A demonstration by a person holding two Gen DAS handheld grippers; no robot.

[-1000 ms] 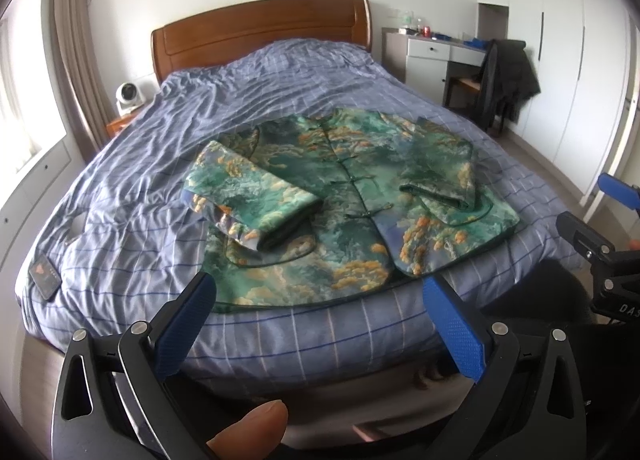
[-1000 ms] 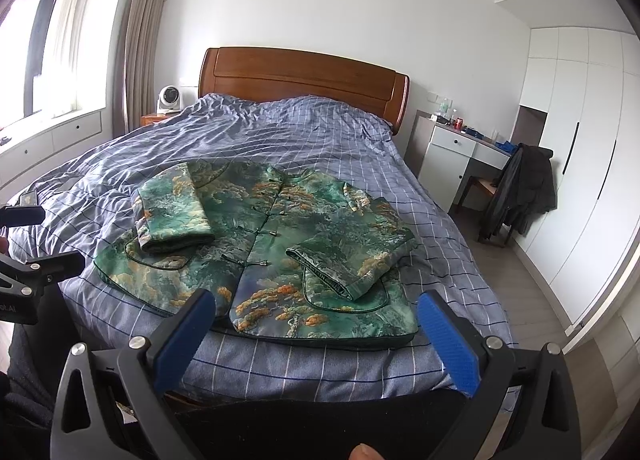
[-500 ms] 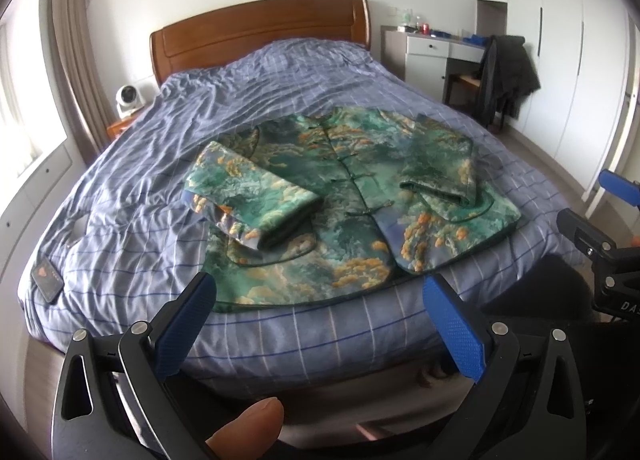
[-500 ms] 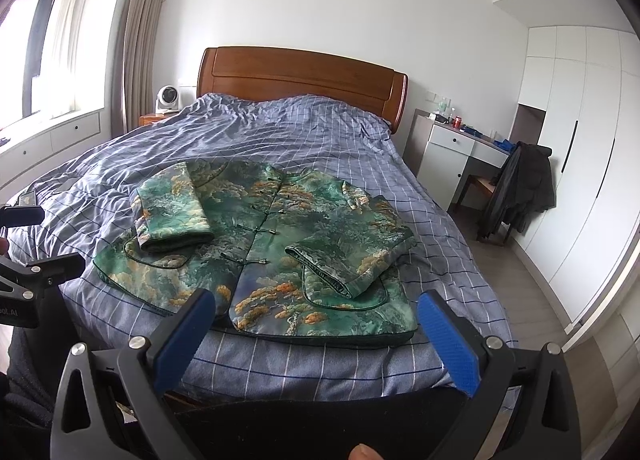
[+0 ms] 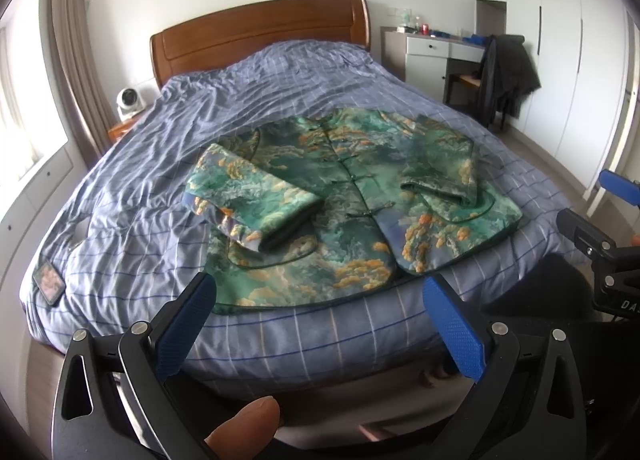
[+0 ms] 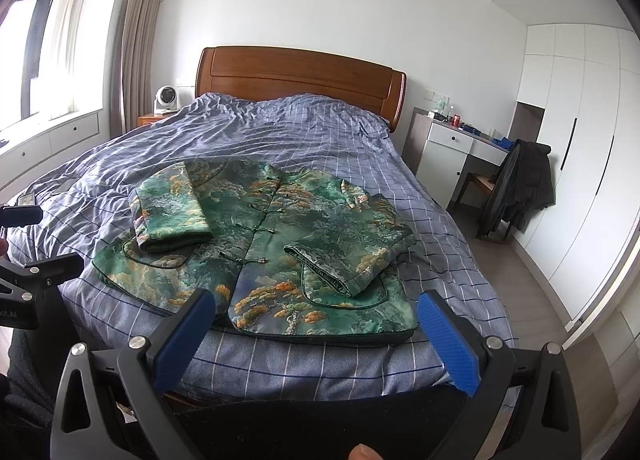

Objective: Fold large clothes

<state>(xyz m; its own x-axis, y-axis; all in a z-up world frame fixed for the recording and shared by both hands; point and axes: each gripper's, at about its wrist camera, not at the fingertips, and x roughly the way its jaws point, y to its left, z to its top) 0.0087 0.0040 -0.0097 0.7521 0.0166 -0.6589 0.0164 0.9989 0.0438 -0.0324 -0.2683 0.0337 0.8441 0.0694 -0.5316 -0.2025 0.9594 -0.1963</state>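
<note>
A green patterned jacket (image 5: 360, 196) with orange motifs lies front-up on the bed, buttoned, hem toward me. Both sleeves are folded in over the front: the left sleeve (image 5: 252, 204) and the right sleeve (image 5: 444, 176). It also shows in the right wrist view (image 6: 280, 244). My left gripper (image 5: 320, 324) is open and empty, held back from the foot of the bed, below the hem. My right gripper (image 6: 316, 336) is open and empty, also short of the hem. Each gripper's body shows at the edge of the other's view.
The bed (image 5: 132, 188) has a blue checked cover and a wooden headboard (image 6: 300, 76). A phone (image 5: 48, 278) lies at the cover's left edge. A white desk (image 6: 452, 156) and a chair with a dark coat (image 6: 520, 188) stand right. Wardrobes line the right wall.
Both views have shifted only slightly. The jacket has not moved and both grippers stay open.
</note>
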